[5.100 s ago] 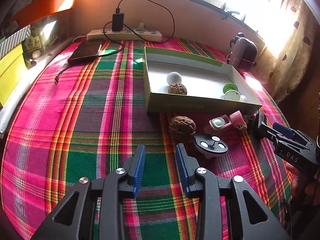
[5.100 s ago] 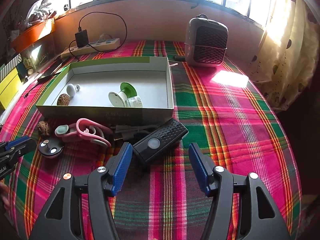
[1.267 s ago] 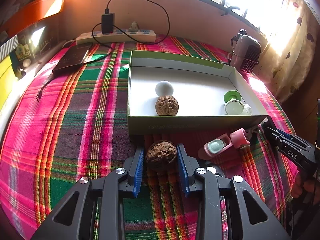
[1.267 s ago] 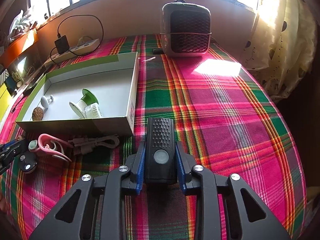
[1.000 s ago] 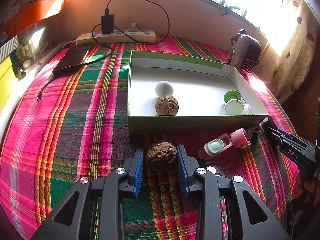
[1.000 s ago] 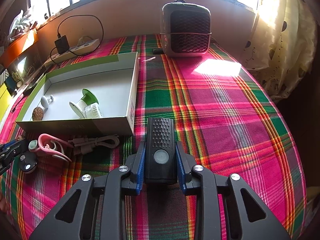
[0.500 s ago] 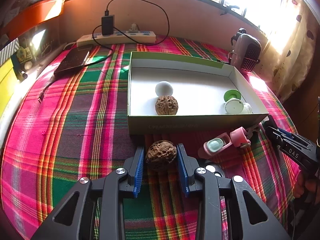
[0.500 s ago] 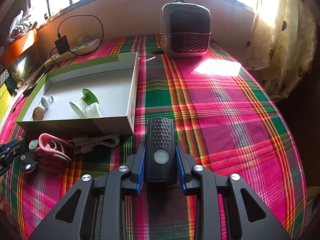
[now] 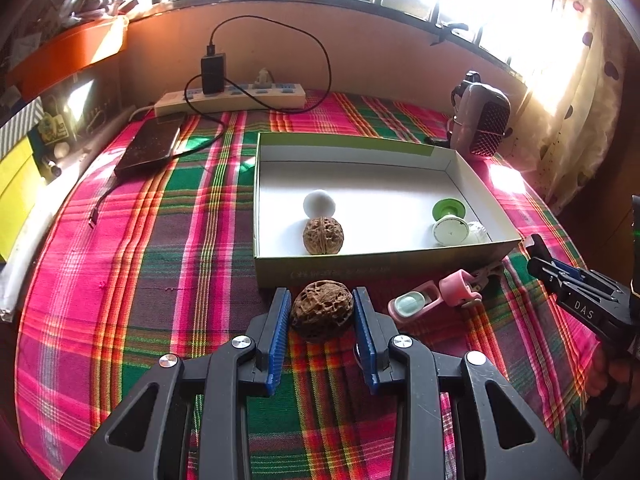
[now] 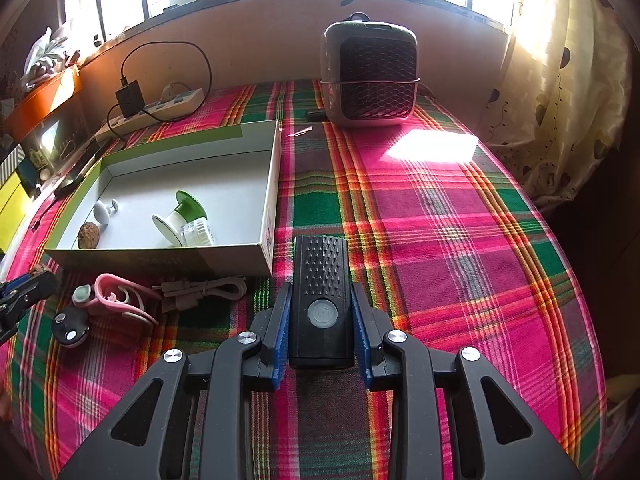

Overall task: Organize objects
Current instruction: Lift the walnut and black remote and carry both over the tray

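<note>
Just near the box [image 9: 376, 270], my left gripper [image 9: 322, 314] pinches a walnut [image 9: 322, 311] and my right gripper [image 10: 320, 322] clamps a black light [image 10: 320, 292], so I judge each needs lifting clear of the wall before release.

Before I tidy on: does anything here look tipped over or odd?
Yes: the green-and-white spool lies on its side in the box, and a phone charges on the cloth. Nothing looks spilled or broken.

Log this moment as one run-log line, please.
left gripper: shut on walnut | right gripper: shut on black device | box: not yet reached
</note>
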Tool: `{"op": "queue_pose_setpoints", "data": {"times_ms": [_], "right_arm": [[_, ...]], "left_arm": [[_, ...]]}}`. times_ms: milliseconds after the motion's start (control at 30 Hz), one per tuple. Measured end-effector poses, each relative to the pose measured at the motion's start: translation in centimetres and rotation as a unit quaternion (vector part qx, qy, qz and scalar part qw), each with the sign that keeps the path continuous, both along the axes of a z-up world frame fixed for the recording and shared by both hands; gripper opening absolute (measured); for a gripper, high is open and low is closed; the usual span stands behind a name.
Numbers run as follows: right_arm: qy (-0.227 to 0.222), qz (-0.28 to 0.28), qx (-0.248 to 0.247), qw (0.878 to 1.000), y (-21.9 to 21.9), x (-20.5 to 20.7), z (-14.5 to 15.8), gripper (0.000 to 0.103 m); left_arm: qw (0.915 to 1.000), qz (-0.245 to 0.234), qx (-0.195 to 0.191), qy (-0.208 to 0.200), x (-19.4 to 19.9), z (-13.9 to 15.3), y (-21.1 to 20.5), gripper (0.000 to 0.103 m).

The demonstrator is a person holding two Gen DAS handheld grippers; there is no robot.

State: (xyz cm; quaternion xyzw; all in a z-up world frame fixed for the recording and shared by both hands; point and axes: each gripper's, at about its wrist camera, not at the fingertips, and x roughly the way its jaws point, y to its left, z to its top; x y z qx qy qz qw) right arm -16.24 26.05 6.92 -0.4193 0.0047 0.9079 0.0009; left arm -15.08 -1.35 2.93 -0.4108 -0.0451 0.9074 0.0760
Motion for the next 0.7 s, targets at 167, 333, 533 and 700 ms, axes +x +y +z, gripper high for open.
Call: {"op": "queue_pose_setpoints", "data": {"times_ms": [167, 333, 533, 700], "right_arm": [[0.006, 0.005, -0.001, 1.0, -0.2, 0.2, 1.0, 0.028], [0.022, 0.019, -0.006, 1.0, -0.8, 0.2, 2.6, 0.028], [0.029, 0.042, -0.014, 0.999, -1.9, -0.5, 4.0, 0.028], [0.027, 0.061, -0.023, 0.997, -3.2, -1.8, 4.7, 0.028]], "left_arm": [[1.0, -0.004, -0.003, 0.006, 0.1, 0.9, 0.3, 0.029], [0.9999, -0.007, -0.006, 0.011, -0.2, 1.8, 0.3, 0.029], [0.9997, -0.011, -0.008, 0.019, -1.2, 2.9, 0.4, 0.029], [0.9994, -0.017, -0.013, 0.026, -2.4, 3.6, 0.6, 0.029]]}}
